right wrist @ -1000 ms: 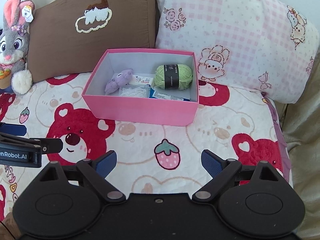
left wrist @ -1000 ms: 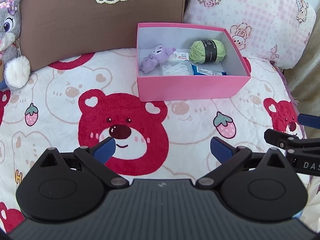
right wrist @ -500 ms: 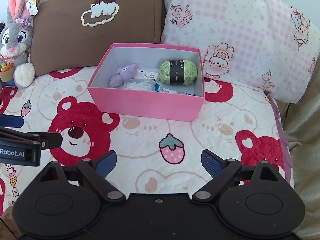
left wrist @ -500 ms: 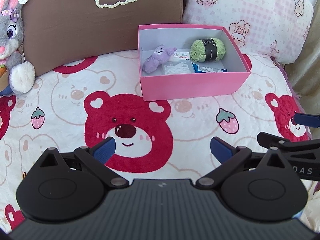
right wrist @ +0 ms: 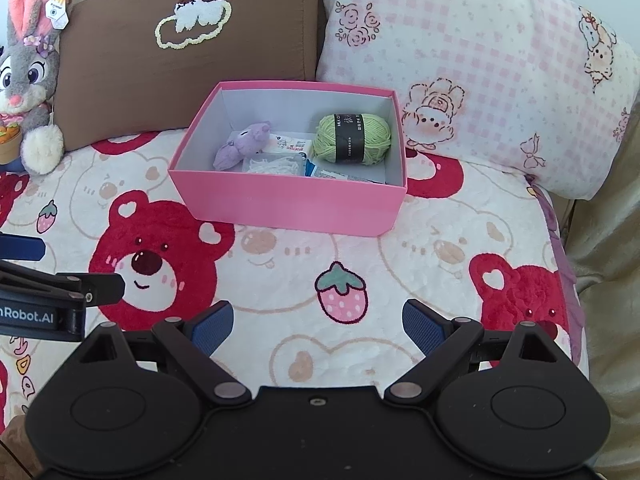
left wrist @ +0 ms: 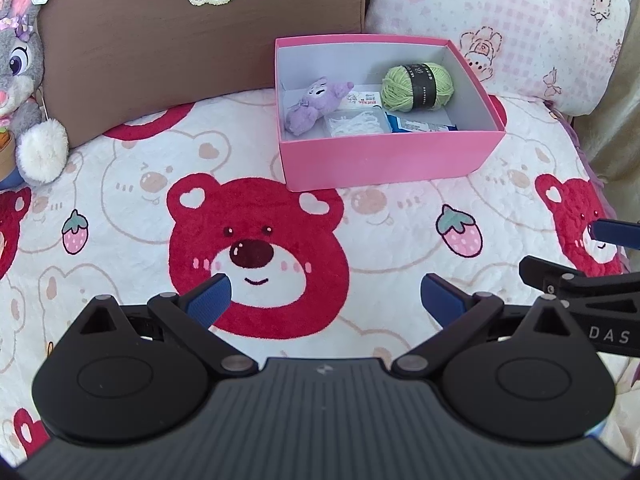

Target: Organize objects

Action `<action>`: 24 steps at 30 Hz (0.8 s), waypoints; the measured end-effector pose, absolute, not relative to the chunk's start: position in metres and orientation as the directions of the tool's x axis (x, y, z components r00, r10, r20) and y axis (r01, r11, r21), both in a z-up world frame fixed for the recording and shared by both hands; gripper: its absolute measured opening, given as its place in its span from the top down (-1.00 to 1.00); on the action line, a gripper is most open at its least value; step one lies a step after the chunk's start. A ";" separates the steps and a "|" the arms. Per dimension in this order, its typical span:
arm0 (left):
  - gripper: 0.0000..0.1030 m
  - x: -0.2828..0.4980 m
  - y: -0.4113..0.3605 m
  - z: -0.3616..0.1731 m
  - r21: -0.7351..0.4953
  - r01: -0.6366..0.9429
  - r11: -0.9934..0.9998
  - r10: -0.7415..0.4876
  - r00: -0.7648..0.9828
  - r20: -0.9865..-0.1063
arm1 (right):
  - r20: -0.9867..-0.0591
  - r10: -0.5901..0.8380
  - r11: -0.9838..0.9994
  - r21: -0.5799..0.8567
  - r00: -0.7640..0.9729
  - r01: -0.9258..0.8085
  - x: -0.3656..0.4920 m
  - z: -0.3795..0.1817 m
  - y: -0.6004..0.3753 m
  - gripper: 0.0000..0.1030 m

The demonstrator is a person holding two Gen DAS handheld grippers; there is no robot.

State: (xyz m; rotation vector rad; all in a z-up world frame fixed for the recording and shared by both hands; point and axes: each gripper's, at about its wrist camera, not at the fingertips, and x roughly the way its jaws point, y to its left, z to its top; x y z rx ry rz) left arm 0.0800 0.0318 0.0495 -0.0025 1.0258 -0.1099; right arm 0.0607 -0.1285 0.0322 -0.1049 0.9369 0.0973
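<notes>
A pink box (left wrist: pixel 384 160) (right wrist: pixel 292 204) sits on the bear-print blanket ahead of both grippers. Inside lie a purple plush toy (left wrist: pixel 316 104) (right wrist: pixel 242 144), a green yarn ball (left wrist: pixel 418 87) (right wrist: pixel 352 139), a clear packet of white string (left wrist: pixel 356 125) (right wrist: pixel 272 166), a small white carton (right wrist: pixel 290 145) and a blue-white packet (left wrist: pixel 420 125). My left gripper (left wrist: pixel 324 300) is open and empty, well short of the box. My right gripper (right wrist: pixel 318 324) is open and empty, also short of the box.
A brown cushion (left wrist: pixel 180 40) (right wrist: pixel 188 48) and a pink checked pillow (left wrist: pixel 500 24) (right wrist: pixel 472 64) stand behind the box. A grey rabbit plush (left wrist: pixel 24 88) (right wrist: pixel 28 80) sits at the far left. The blanket's right edge (right wrist: pixel 560 248) drops off to beige fabric.
Both grippers have drawn back and risen a little, so the box appears slightly farther away. Both stay open and empty. Nothing in the box moved.
</notes>
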 end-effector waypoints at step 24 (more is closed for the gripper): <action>-0.99 0.080 0.036 0.050 -0.053 0.075 0.996 -0.084 0.506 -0.858 | -0.804 0.039 0.991 -0.044 0.593 -0.125 0.057 0.033 -0.125 -0.82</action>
